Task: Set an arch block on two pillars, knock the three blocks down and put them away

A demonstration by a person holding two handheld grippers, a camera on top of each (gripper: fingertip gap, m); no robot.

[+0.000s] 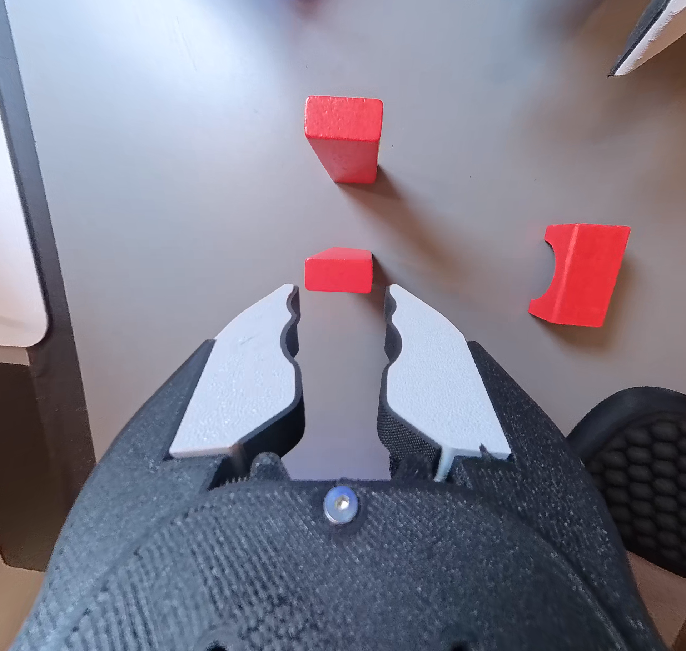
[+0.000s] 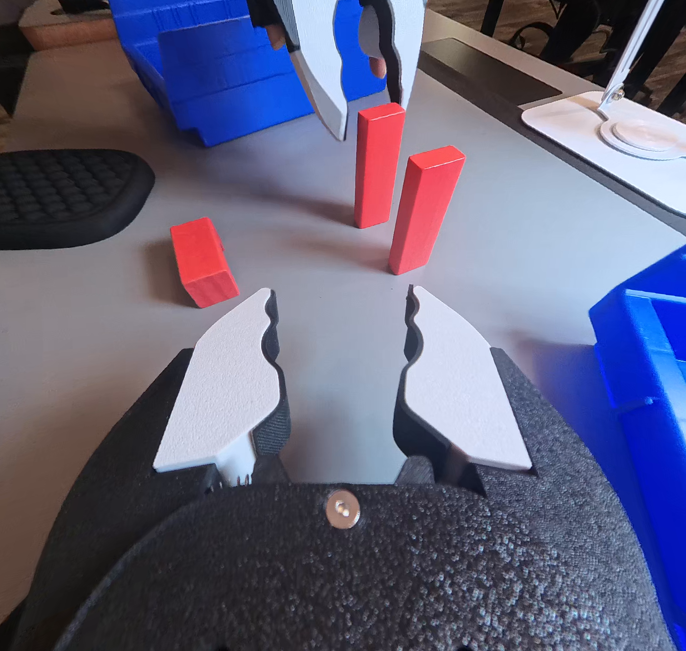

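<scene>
Two red pillars stand upright and apart on the grey table (image 2: 111, 336). Seen from the right wrist view, one is farther (image 2: 376, 165) and one nearer (image 2: 427, 210). The red arch block (image 2: 202, 262) lies on its side to their left. My left gripper (image 2: 371, 117) hangs open from above, its fingers on either side of the farther pillar's top. In the left wrist view this pillar (image 1: 337, 271) sits just past my open left gripper (image 1: 341, 291). The other pillar (image 1: 343, 135) stands beyond it, and the arch (image 1: 582, 275) lies to the right. My right gripper (image 2: 341, 291) is open and empty, low over the table before the pillars.
A blue bin (image 2: 222, 76) stands behind the pillars and another blue bin (image 2: 649, 373) at the right edge. A black mesh pad (image 2: 63, 195) lies at the left. A white lamp base (image 2: 612, 132) sits at the far right. The table's dark edge (image 1: 37, 225) runs along the left. My hands' fingertips stand some 15 cm from each other. My right tips are roughly 9 cm from the red arch block (image 2: 202, 262). It turns up in the left wrist view (image 1: 593, 254) as well. My right tips are roughly 10 cm from the arch (image 1: 582, 275). Seen from the right wrist view (image 2: 202, 248) as well.
</scene>
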